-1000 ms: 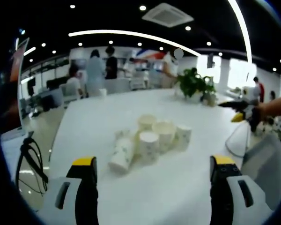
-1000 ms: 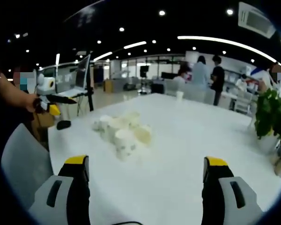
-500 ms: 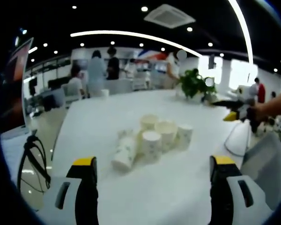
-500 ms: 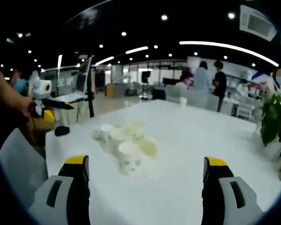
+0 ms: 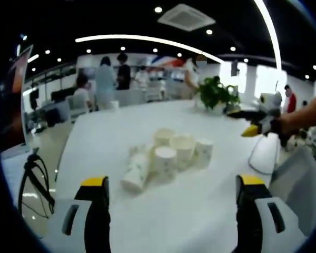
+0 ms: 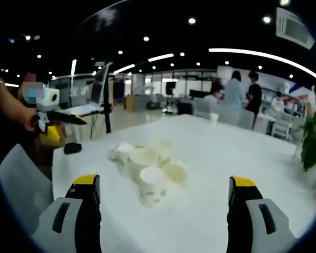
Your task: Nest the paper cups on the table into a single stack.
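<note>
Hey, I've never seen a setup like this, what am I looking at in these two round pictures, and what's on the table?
A person holds a two-jaw gripper in each hand, and a fisheye camera rides on each. The left gripper rises from the bottom of its own view with jaws wide apart, holding nothing. The right gripper does the same in its view. On the white table lies a cluster of paper cups: some upright, one on its side. A potted plant stands farther back. Nothing is stacked yet.
</note>
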`<state>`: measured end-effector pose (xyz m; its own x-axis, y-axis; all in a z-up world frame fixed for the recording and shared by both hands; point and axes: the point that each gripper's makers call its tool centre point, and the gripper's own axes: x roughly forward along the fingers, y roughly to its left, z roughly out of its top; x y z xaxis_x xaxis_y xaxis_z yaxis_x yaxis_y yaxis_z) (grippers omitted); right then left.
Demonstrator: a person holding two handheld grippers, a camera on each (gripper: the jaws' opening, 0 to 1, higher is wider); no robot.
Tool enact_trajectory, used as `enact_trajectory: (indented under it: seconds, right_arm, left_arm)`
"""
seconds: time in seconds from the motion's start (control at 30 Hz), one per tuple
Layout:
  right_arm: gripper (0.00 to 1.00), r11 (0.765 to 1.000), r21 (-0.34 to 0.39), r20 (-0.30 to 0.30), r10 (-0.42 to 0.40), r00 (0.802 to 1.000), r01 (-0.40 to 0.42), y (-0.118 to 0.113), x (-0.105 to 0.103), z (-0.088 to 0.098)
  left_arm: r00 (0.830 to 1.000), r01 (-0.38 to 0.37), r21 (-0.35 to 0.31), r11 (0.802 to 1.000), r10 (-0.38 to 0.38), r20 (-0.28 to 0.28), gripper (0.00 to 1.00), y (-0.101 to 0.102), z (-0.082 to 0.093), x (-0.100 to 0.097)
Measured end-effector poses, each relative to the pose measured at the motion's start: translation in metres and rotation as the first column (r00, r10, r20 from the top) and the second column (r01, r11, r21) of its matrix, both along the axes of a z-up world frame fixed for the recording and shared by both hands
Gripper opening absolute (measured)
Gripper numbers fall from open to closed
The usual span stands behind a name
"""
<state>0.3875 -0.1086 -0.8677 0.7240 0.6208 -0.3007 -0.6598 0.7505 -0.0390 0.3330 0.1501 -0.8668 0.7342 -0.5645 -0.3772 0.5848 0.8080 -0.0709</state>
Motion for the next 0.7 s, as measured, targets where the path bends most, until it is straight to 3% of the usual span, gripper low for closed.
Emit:
enact_trajectory:
  seconds: [0.3,0.47,0.7]
  right_arm:
    - [1.0,1.0,0.023,-0.006,0.002,1.0,-0.002,0.006,0.007,-0.008]
    - [1.0,0.997,0.075,0.042,0.012,0.999,-0.016,0.014,0.011,-0.001]
    - [1.0,0.995,0.094,0.036,0.013,0.999,-0.016,0.023,0.019,-0.01]
  left_arm:
    - [1.0,-0.01,0.002,1.0,0.01,-0.002,0.98,-0.001,-0.001,-0.001]
    - [1.0,-0.005,0.012,1.0,0.005,-0.001,0.98,-0.002,0.001,-0.003]
    - [1.0,-0.015,0.013,1.0,0.015,-0.01,0.98,0.001,-0.001,-0.004]
